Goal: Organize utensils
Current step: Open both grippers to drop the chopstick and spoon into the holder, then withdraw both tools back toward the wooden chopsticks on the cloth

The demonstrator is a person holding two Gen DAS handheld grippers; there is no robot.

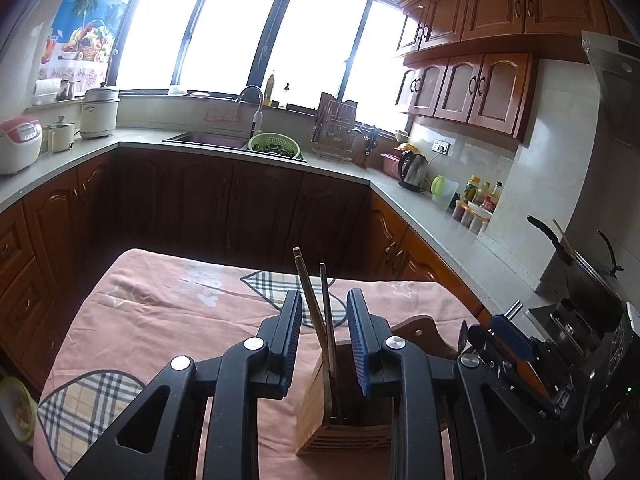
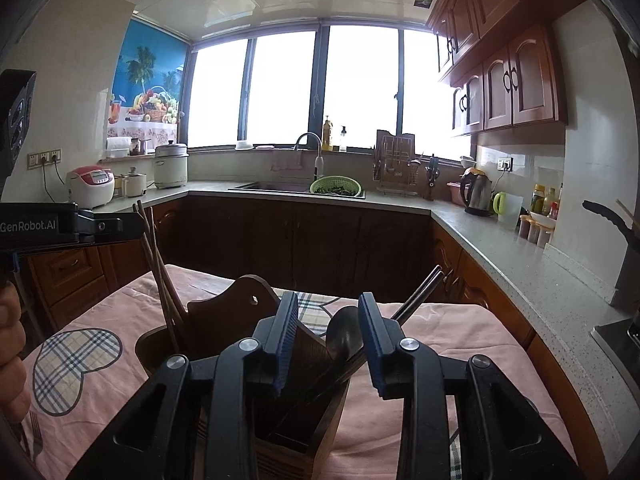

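A wooden utensil holder stands on a table with a pink cloth. Several wooden chopsticks stand in its left compartment, between the fingers of my open left gripper, which does not touch them. In the right wrist view the holder has a tall curved back; the chopsticks lean at its left. A dark spoon and dark metal chopsticks stand in its right compartment, between the spread fingers of my open right gripper. The left gripper shows at the left there.
Dark wood cabinets and a grey L-shaped counter surround the table. On the counter are a sink with a green colander, a kettle, rice cookers and condiment bottles. A stove with a pan handle is at right.
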